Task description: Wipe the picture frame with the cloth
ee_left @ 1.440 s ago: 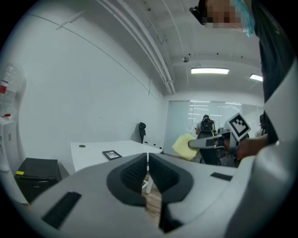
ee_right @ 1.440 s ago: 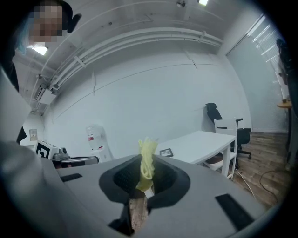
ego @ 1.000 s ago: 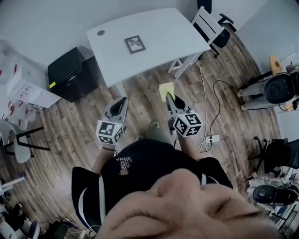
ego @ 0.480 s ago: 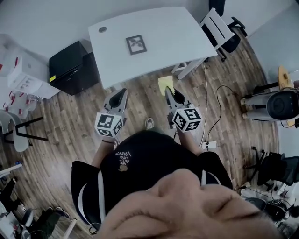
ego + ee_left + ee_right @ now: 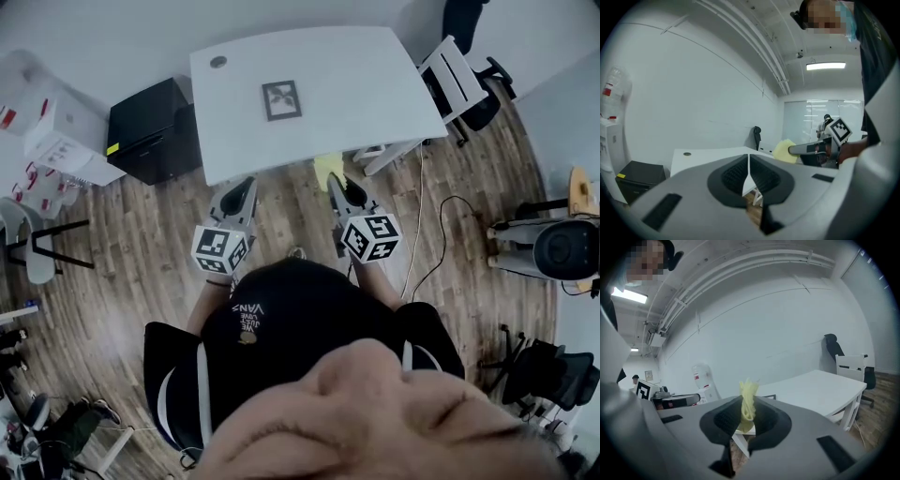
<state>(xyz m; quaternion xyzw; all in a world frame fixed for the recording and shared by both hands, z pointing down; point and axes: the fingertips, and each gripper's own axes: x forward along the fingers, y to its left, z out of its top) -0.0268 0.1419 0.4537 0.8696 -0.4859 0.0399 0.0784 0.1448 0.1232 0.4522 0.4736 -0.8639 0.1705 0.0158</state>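
A dark picture frame [image 5: 282,99] lies flat near the middle of the white table [image 5: 356,103]; its edge also shows in the right gripper view [image 5: 767,397]. My right gripper [image 5: 335,184] is shut on a yellow cloth [image 5: 327,167], which bunches up between its jaws [image 5: 747,404]. My left gripper [image 5: 246,187] is shut with nothing in it [image 5: 749,174]. Both grippers hang over the wooden floor just short of the table's near edge. From the left gripper view the cloth [image 5: 784,151] and the right gripper show off to the right.
A black cabinet [image 5: 150,131] stands left of the table, with a white unit [image 5: 58,150] beyond it. A white chair [image 5: 453,73] and a dark office chair [image 5: 473,37] stand at the table's right. A cable [image 5: 422,225] trails across the floor on the right.
The table and frame have come nearer in the head view as the person steps toward them. Both grippers now sit close to the table's near edge, states unchanged.
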